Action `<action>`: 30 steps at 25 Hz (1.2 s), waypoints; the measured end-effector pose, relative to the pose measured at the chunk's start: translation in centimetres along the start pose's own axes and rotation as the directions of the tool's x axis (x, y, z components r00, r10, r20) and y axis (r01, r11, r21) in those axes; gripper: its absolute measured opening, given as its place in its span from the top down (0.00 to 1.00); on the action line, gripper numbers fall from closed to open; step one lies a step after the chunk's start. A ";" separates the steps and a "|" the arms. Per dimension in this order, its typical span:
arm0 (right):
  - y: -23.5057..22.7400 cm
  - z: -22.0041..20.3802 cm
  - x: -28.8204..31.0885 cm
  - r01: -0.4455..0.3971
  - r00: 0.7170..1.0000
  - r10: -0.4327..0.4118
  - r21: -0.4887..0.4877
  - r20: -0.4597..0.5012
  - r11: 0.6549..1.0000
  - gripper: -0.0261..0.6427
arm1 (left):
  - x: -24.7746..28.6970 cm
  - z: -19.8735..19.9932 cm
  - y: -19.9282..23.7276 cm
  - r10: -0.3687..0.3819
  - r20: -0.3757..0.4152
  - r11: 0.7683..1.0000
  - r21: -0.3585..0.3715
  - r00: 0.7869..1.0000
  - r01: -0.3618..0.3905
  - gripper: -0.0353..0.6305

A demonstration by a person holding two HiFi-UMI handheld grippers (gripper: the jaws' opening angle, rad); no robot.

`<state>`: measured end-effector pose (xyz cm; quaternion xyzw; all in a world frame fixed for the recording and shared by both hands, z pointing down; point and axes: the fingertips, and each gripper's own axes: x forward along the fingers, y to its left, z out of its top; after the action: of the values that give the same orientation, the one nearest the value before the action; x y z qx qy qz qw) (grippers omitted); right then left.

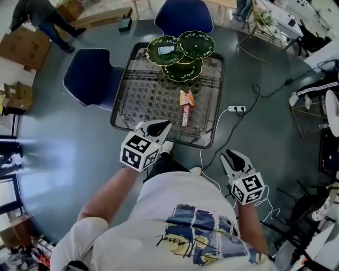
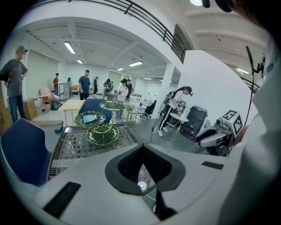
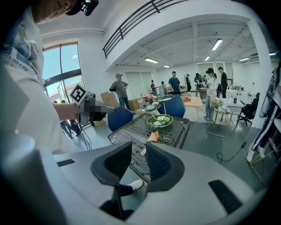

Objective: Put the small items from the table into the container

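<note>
A metal lattice table (image 1: 145, 100) carries a green three-tier leaf-plate stand (image 1: 181, 53) at its far end. One plate holds a pale packet (image 1: 165, 50). An orange snack packet (image 1: 186, 98) and a long pink packet (image 1: 186, 115) lie on the table's right half. My left gripper (image 1: 163, 126) hovers at the near edge, shut with nothing in it (image 2: 141, 154). My right gripper (image 1: 229, 155) hangs over the floor to the right of the table, jaws slightly apart and empty (image 3: 138, 151). The right gripper view looks at the orange packet (image 3: 153, 136) and the stand (image 3: 160, 121).
Blue chairs stand left of the table (image 1: 90, 77) and behind it (image 1: 184, 16). A white power strip (image 1: 236, 108) and its cable lie on the floor at the right. Cardboard boxes (image 1: 24, 45) are at the far left. Several people stand in the background.
</note>
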<state>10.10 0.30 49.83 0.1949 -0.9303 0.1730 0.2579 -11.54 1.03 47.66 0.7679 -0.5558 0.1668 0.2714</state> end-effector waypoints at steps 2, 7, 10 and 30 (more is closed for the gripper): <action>-0.2 -0.2 -0.1 0.010 1.000 -0.010 0.012 0.000 1.000 0.81 | 1.0 -0.3 0.0 -0.024 -0.018 1.000 0.013 1.000 0.025 0.93; -0.9 -0.8 0.1 0.047 0.999 -0.047 0.061 -0.004 0.997 0.81 | 6.7 -3.5 1.4 -0.092 -0.156 0.989 0.098 0.984 0.108 0.79; -1.5 -1.2 0.0 0.089 0.996 -0.088 0.089 -0.016 0.992 0.81 | 11.4 -5.3 3.5 -0.087 -0.218 0.977 0.170 0.972 0.126 0.72; -0.7 -3.0 1.7 0.371 0.929 -0.352 0.287 -0.118 0.883 0.81 | 29.4 -11.8 11.7 -0.107 -0.503 0.802 0.466 0.858 0.373 0.72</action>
<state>10.25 0.50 53.33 0.3967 -0.8312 0.2692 0.2815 -12.47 -17.07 76.16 0.8181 -0.3004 0.4557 0.1810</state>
